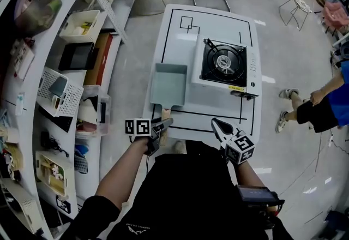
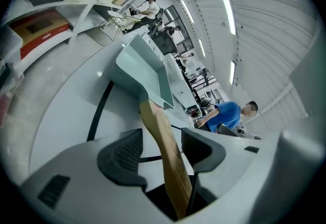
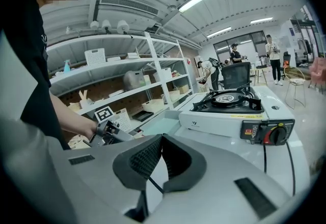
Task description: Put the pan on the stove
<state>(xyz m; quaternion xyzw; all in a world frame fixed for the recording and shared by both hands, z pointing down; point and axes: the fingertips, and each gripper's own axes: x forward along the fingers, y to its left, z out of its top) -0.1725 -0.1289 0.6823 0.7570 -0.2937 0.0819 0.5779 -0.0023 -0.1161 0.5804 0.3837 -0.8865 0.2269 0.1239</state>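
Pan (image 1: 168, 85): square, grey-green, flat on the white table (image 1: 180, 21), just beside the stove (image 1: 223, 64) on its left flank, not on the burner. Its long axis runs from body to wooden handle (image 1: 165, 113); it lies parallel to the stove's left edge. The body sits level with the stove, and the handle points past the stove's control-panel end toward the person.

Left gripper (image 1: 162, 125): at the handle's free end, farther from the stove than the pan body. Jaws stand apart. The handle passes between them, closer to one pad, with a clear gap at the other; it is not clamped.

Right gripper (image 1: 218, 125): off the stove's control-panel end, above the table's near edge. Jaw tips are together, with nothing between them.

View differences: the head view alone gives the plan layout and both grippers together. Only the left gripper view shows the clearance between pads and handle. Only the right gripper view shows the stove's front face with its red-and-black control knob (image 3: 275, 134), and the meeting of that gripper's tips.
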